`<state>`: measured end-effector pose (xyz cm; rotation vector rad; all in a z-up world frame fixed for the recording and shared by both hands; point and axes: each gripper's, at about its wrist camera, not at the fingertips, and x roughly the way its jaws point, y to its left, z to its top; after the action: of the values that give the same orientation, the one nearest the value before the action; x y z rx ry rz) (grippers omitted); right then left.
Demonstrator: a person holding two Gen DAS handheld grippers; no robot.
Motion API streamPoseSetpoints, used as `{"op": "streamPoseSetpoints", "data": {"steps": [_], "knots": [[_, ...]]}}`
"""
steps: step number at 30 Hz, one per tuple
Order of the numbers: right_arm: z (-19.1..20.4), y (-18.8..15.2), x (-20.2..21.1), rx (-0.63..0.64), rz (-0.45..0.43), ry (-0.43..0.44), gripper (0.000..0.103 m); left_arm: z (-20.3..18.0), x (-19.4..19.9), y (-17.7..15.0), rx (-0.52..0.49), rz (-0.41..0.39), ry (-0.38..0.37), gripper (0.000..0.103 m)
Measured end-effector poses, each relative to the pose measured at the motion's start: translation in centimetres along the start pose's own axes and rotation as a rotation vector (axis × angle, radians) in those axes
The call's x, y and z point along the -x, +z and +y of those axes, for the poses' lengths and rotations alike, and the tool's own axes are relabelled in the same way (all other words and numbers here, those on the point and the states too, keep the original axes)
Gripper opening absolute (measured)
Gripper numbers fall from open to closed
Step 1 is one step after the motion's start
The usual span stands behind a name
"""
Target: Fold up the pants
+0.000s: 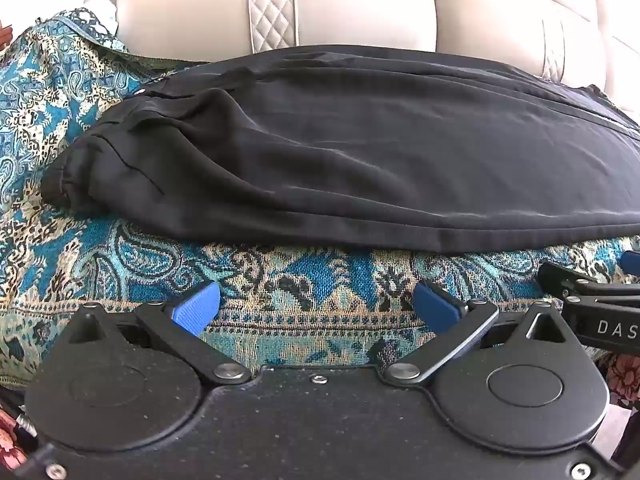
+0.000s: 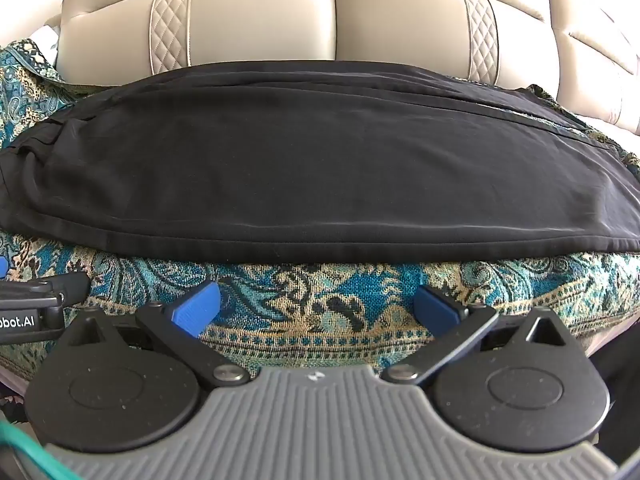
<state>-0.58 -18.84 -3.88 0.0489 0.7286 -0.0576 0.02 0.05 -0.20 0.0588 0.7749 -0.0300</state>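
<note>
Fingers of left gripper [image 1: 316,306] and right gripper [image 2: 316,306] spread fully, holding nothing; black cotton pants [image 1: 360,152] lie layered. Risk: pinching only the top layer.

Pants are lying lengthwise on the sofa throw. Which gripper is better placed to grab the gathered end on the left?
Left. The gathered end of the pants lies just up and left of the left gripper, whose jaws are open and empty. From the right gripper, also open, that end sits at the far left edge.
</note>
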Motion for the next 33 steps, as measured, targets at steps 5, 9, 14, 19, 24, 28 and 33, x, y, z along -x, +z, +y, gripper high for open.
{"op": "streamPoseSetpoints", "data": {"steps": [5, 9, 14, 19, 24, 28, 33], "knots": [[0.06, 0.04, -0.08, -0.003, 0.001, -0.001, 0.103, -0.07, 0.24, -0.29, -0.010, -0.007, -0.005, 0.103], [0.20, 0.07, -0.07, -0.005, 0.001, -0.002, 0.103, -0.10, 0.31, -0.14, -0.012, -0.006, -0.004, 0.103], [0.16, 0.11, -0.06, -0.004, 0.002, -0.002, 0.103, -0.15, 0.38, -0.24, -0.015, -0.014, -0.006, 0.103], [0.17, 0.03, -0.08, -0.004, 0.000, -0.003, 0.103, -0.19, 0.40, -0.12, -0.015, -0.013, -0.005, 0.103], [0.20, -0.05, -0.07, -0.003, 0.000, -0.004, 0.103, -0.25, 0.46, -0.09, -0.016, -0.015, -0.005, 0.103], [0.15, -0.04, -0.06, -0.003, 0.000, -0.004, 0.103, -0.23, 0.45, -0.07, -0.016, -0.014, -0.005, 0.103], [0.12, 0.03, -0.05, -0.003, 0.001, -0.003, 0.103, -0.23, 0.46, -0.08, -0.016, -0.014, -0.005, 0.103]]}}
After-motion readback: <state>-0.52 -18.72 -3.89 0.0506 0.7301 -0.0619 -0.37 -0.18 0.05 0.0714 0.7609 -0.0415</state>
